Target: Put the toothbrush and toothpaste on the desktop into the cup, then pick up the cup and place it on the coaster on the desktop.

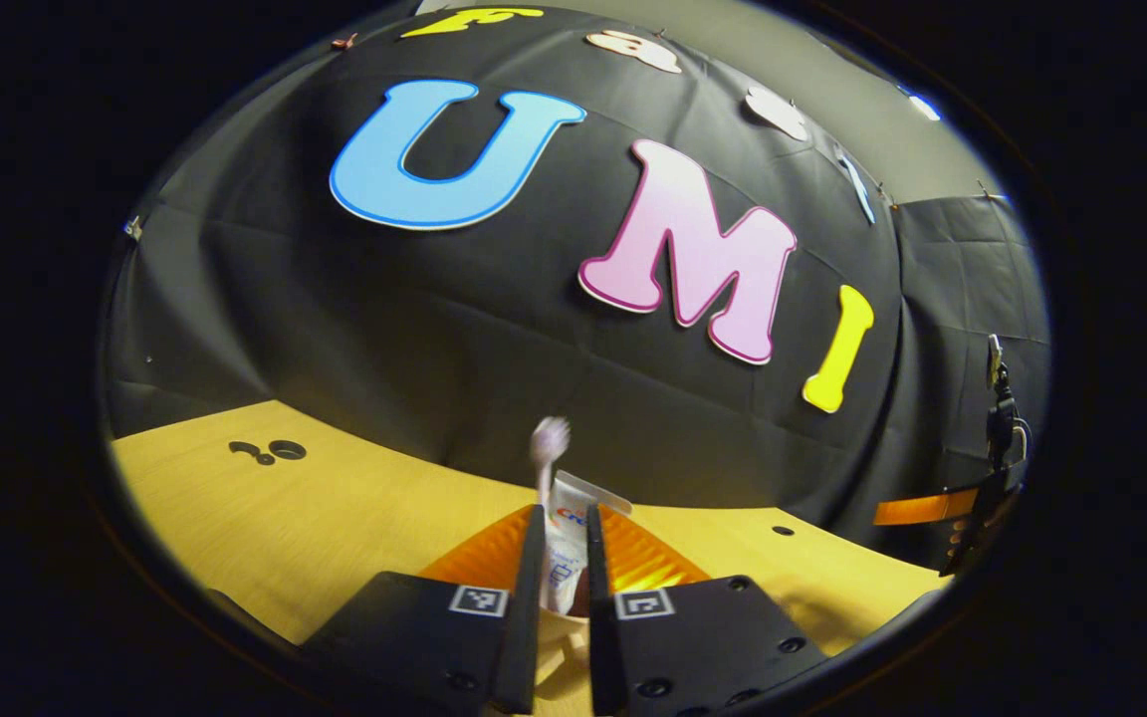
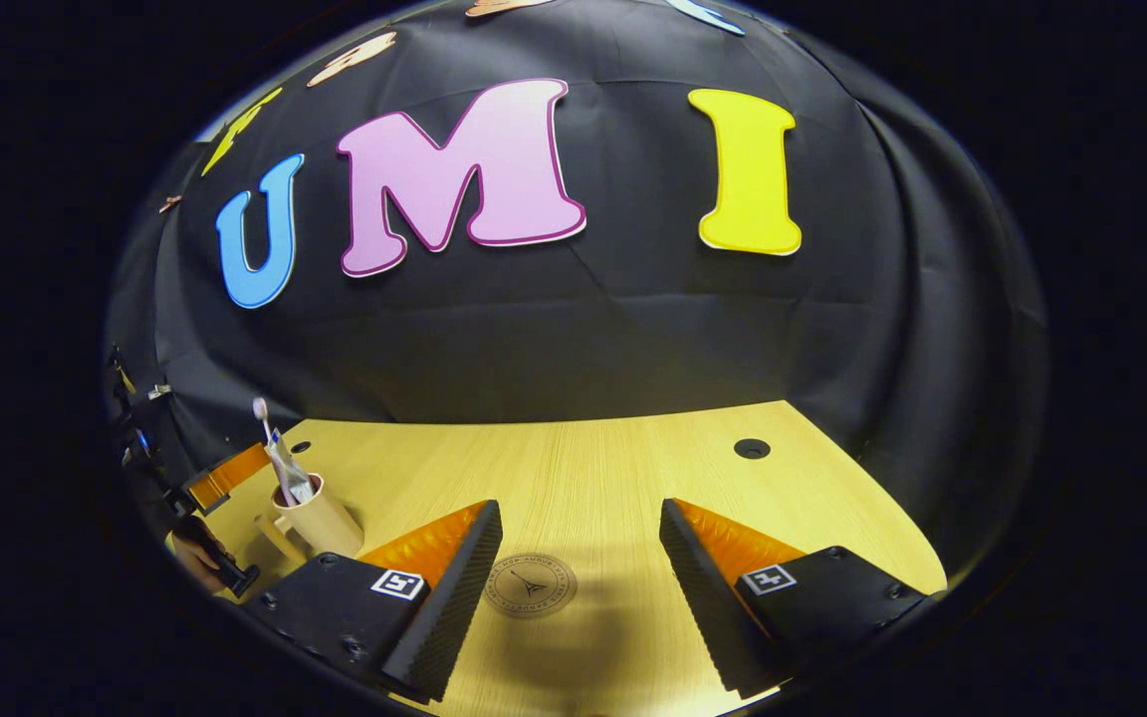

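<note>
Up close in the left gripper view, the left tool (image 1: pixel 564 568) has its fingers drawn nearly together around the cup (image 1: pixel 562 625), whose pale rim and handle show low between them; whether both fingers press on it I cannot tell. The toothbrush (image 1: pixel 548 448) stands upright in the cup, bristle head (blurred) at the top, with the toothpaste (image 1: pixel 568 543) tube just beside it.

From the right gripper view, the cup (image 2: pixel 320 523) sits at the far left of the wooden worktop (image 2: pixel 613 468) with the toothbrush (image 2: pixel 263 416) and toothpaste (image 2: pixel 289 476) poking out of it. The right tool (image 2: pixel 581 553) is spread wide and grasps nothing. The round coaster (image 2: pixel 530 586) lies flat on the worktop between its fingers, well apart from the cup.
</note>
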{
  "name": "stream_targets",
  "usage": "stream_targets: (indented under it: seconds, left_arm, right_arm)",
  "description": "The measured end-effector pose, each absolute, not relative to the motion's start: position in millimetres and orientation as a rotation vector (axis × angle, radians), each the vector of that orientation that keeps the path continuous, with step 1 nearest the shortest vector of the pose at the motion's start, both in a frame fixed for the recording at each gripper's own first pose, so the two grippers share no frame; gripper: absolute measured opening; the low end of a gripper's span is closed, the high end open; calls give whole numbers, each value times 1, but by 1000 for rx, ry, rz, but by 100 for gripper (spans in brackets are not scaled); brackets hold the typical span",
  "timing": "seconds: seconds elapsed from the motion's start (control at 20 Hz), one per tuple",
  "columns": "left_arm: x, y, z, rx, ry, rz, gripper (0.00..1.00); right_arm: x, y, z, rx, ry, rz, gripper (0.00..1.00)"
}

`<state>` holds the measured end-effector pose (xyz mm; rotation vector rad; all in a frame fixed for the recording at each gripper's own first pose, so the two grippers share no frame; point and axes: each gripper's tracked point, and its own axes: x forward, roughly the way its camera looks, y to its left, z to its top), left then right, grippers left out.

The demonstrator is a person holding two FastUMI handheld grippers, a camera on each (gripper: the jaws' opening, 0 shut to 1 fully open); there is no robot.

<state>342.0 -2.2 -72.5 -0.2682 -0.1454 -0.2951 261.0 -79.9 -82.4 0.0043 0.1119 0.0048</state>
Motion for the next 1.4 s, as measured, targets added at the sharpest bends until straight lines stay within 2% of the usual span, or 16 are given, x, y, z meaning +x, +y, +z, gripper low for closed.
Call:
stream_targets:
  seconds: [0.05,0.1,0.15,0.2,0.3,0.7,1.15,1.4]
  left_arm:
    - [340,-3,-75,-255,-129,-296,24]
    - [338,-6,-77,-240,-111,-298,43]
    - [336,-6,-77,-227,-93,-291,51]
    - [335,-6,-77,-211,-71,-279,68]
    - [331,-7,-78,-177,-14,-272,96]
    - [309,-10,-88,-121,277,-249,97]
    - [312,-11,-131,25,627,-198,98]
    - [311,-22,-157,-14,819,-187,98]
  right_arm:
    - [259,-83,-82,8,111,-2,98]
    - [258,-86,-81,16,113,-9,98]
    - [256,-92,-81,23,117,-18,98]
    - [252,-98,-81,29,119,-29,98]
    - [246,-110,-80,41,120,-51,98]
    - [213,-137,-80,135,143,-108,98]
    - [159,-126,-100,212,215,-60,98]
    - [132,-149,-116,219,255,-79,98]
